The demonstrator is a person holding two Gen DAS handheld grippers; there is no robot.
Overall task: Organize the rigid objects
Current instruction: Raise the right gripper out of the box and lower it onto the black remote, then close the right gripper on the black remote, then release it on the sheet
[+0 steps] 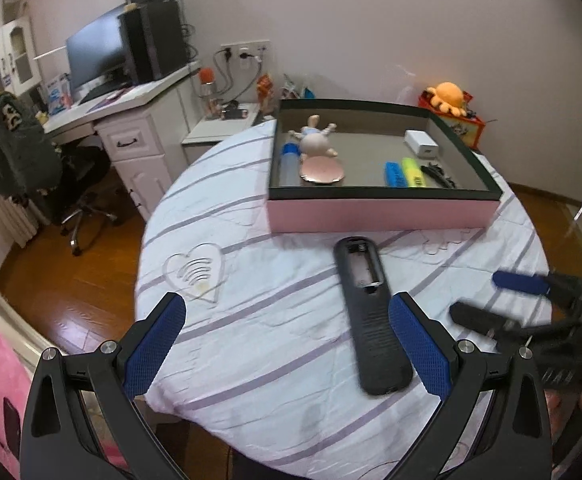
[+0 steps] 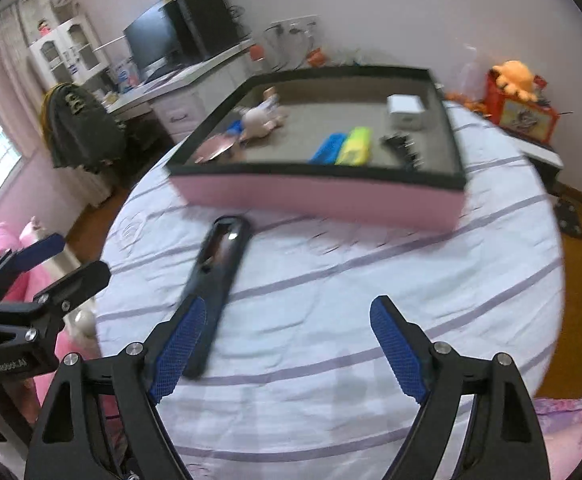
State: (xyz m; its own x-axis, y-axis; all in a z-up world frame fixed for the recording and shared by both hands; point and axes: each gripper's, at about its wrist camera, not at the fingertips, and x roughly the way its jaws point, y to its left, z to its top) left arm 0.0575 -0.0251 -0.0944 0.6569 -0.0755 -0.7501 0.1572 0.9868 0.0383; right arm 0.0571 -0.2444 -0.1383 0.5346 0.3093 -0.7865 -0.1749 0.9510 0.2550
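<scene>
A black remote control point(image 1: 373, 316) lies face down with its battery bay open on the striped round table point(image 1: 251, 340), in front of a pink box point(image 1: 379, 212). The box holds a doll point(image 1: 317, 140), a blue tube point(image 1: 289, 162), a pink mirror point(image 1: 322, 170), a blue marker point(image 1: 395, 174), a yellow highlighter point(image 1: 413, 172), a black clip point(image 1: 437, 176) and a white block point(image 1: 422, 143). My left gripper point(image 1: 287, 312) is open, its right finger beside the remote. My right gripper point(image 2: 289, 316) is open, the remote point(image 2: 219, 276) by its left finger; the box point(image 2: 319, 196) is ahead.
An orange plush on a red box point(image 1: 455, 112) stands beyond the pink box. A white desk with a monitor point(image 1: 99, 56) and an office chair point(image 1: 31, 160) are at the left. The wooden floor point(image 1: 71, 292) lies below the table edge. The right wrist view is blurred.
</scene>
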